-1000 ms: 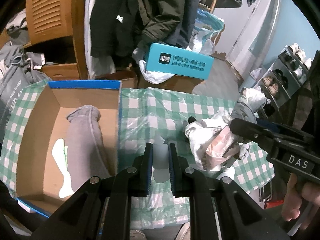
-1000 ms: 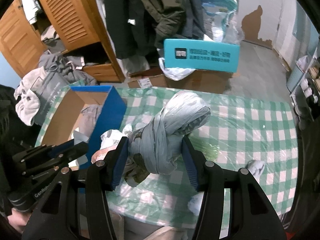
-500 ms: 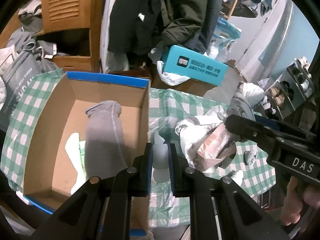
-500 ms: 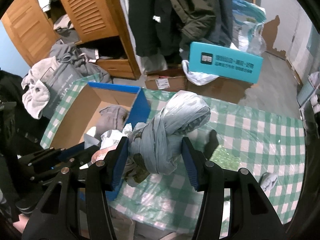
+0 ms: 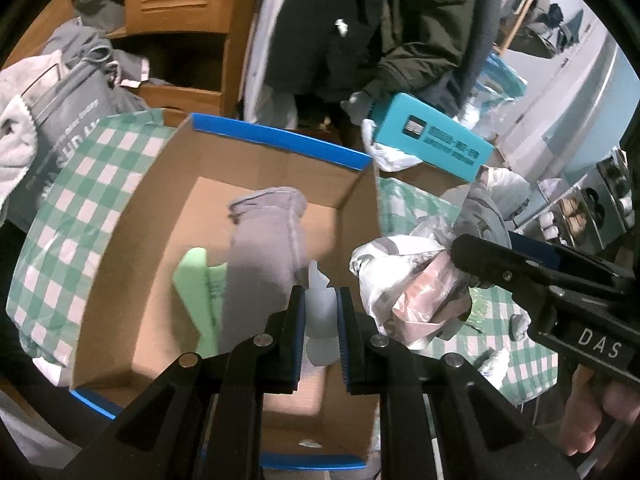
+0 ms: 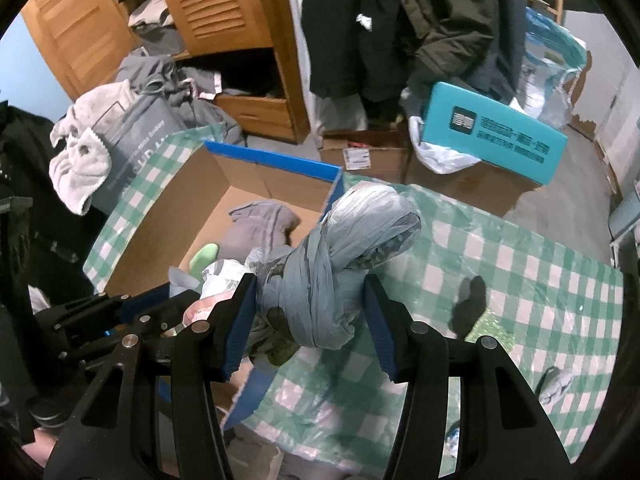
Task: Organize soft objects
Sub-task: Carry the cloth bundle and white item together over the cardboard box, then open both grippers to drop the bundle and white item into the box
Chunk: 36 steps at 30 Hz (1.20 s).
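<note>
Knotted grey-blue plastic bag bundle (image 6: 340,264) — crinkled, twisted tight.
Right gripper (image 6: 308,320) clamps it; left gripper (image 5: 320,316) pinches pale thin plastic scrap (image 5: 319,304) — above brown cardboard box (image 5: 136,264).

Box at frame left, cloth-covered table at right.
A sock (image 5: 264,248) is laid in the box (image 5: 132,216); a carton (image 6: 492,136) is seen behind the table (image 6: 520,264), upper right.

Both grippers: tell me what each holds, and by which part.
Left gripper: thin pale edge of the plastic bag bundle. Right gripper: the bundle's knotted grey-blue neck.
</note>
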Tool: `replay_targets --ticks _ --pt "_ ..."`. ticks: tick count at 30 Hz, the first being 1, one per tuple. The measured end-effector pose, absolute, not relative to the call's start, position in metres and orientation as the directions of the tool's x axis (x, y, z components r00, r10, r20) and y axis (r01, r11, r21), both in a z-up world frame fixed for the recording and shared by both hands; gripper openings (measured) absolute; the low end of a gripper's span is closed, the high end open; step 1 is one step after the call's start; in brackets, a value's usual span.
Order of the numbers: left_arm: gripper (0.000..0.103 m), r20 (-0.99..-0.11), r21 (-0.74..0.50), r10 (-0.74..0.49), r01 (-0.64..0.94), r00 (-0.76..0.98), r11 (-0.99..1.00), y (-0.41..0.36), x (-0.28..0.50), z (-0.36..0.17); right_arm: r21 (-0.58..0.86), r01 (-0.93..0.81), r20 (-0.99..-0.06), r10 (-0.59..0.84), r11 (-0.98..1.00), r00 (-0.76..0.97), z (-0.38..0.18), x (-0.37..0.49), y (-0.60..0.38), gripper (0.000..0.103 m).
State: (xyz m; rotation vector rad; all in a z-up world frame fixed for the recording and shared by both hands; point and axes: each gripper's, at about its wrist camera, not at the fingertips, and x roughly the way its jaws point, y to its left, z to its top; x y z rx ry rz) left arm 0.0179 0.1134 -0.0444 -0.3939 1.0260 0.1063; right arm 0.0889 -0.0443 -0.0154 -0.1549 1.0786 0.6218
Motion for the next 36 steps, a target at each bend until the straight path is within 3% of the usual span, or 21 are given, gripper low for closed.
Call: replay_targets --ticks 17,20,24,26,36 --pt "0.016 -0.871 -0.255 -0.050 -0.362 0.489 0.897 0.162 0.005 -0.062 0.138 -0.678 -0.901 0.376 0.722 0.217 -0.045 0.074 0.033 0.057" --pt "0.022 -0.870 -0.256 -0.043 -0.376 0.491 0.891 0.166 0.004 -0.062 0.109 -0.696 -0.907 0.357 0.710 0.223 -0.047 0.071 0.040 0.063" --pt "0.046 -0.857 -0.269 -0.028 -0.401 0.514 0.876 0.170 0.001 -0.060 0.095 -0.703 -0.908 0.350 0.705 0.229 -0.046 0.069 0.039 0.064" --pt "0.053 -0.853 -0.263 -0.016 -0.404 0.521 0.876 0.170 0.000 -0.058 0.089 -0.695 -0.907 0.346 0.714 0.239 -0.044 0.070 0.036 0.064" --pt "0.054 -0.853 -0.296 -0.075 -0.361 0.517 0.884 0.152 0.006 -0.058 0.105 -0.645 -0.898 0.351 0.757 0.265 -0.034 0.076 0.009 0.065"
